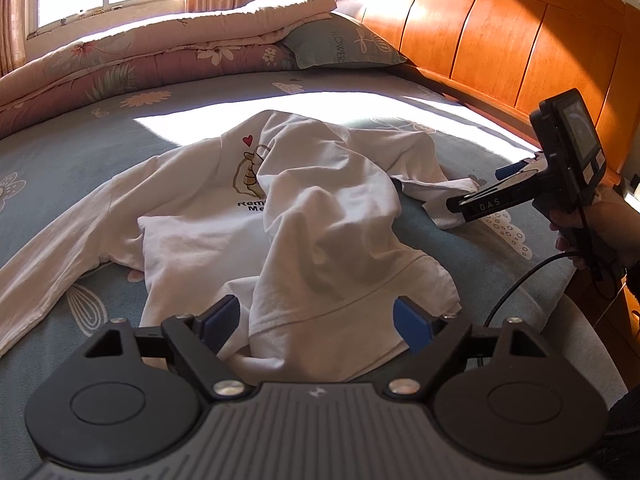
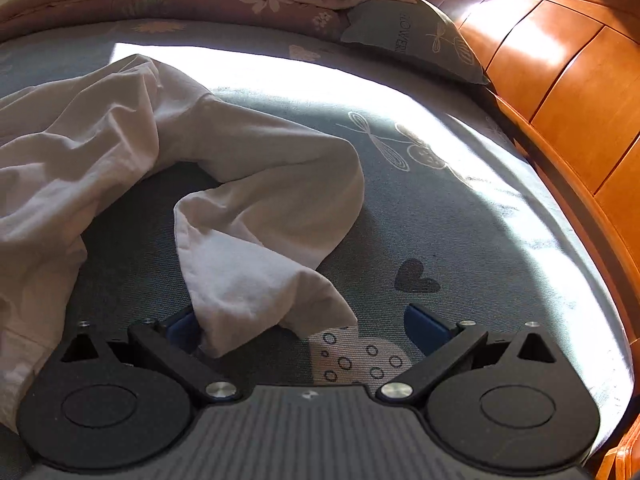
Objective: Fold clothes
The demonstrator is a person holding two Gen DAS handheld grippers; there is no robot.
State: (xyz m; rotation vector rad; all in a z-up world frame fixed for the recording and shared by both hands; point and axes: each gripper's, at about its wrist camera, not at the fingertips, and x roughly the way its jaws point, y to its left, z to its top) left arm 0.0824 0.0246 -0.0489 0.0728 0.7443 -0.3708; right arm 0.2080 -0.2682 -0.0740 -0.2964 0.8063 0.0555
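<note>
Right now your left hand-held gripper (image 1: pixel 316 316) gapes over the hem of the white long-sleeved shirt (image 1: pixel 280 208) crumpled on the bed (image 1: pixel 60 148); your right hand-held gripper (image 2: pixel 304 328), jaws apart, straddles its cuff (image 2: pixel 256 288).

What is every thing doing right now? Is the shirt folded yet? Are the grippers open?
Shirt: crumpled, not folded, printed front half covered.
Sleeve: bent, its cuff between the right gripper's open jaws.
Left gripper: open, around the shirt's hem.
Right gripper: open.
Quilt: folded, stacked by the window.
Pillow: lying against the headboard.
</note>
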